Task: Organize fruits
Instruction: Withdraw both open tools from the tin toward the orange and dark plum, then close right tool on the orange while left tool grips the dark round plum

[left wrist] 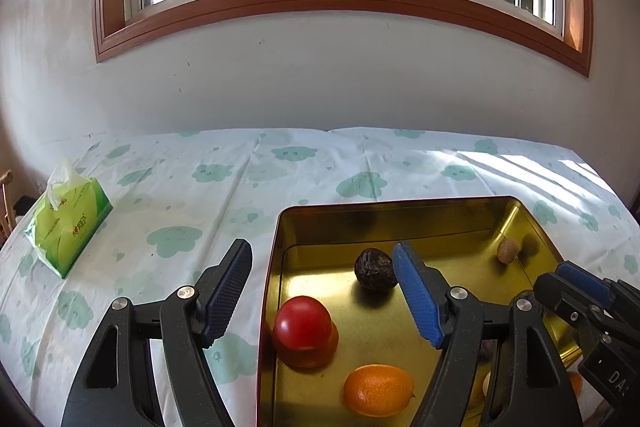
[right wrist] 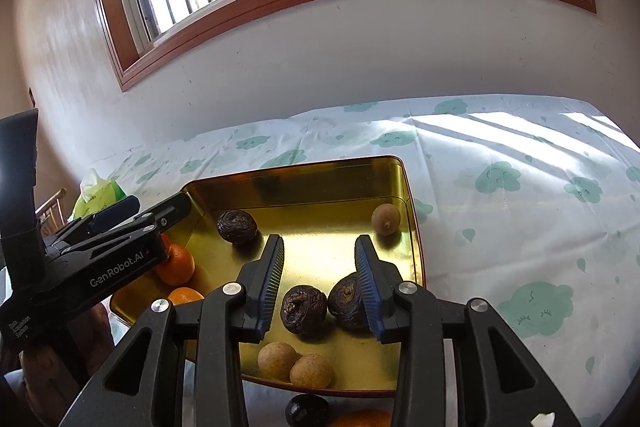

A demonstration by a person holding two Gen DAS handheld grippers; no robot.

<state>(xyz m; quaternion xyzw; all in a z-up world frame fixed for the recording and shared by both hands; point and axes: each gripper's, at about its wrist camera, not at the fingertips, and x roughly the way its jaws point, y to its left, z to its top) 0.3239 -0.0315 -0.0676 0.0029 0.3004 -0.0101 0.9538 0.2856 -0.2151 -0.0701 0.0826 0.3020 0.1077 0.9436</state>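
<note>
A gold tray (left wrist: 288, 227) is seen on the cloud-patterned cloth of the desk (left wrist: 180, 187). The left gripper (left wrist: 320, 291) is held over the tray's left rim, jaws spread and empty, above a red tomato (left wrist: 302, 323) and an orange (left wrist: 378, 389). The right gripper (right wrist: 320, 285) is held with jaws parted; two wrinkled dark fruits (right wrist: 304, 309) are seen lying between them, unpinched, near the tray's near edge.

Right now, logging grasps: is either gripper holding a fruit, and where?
Nothing is held. The left gripper and right gripper are both open above the gold tray.
</note>
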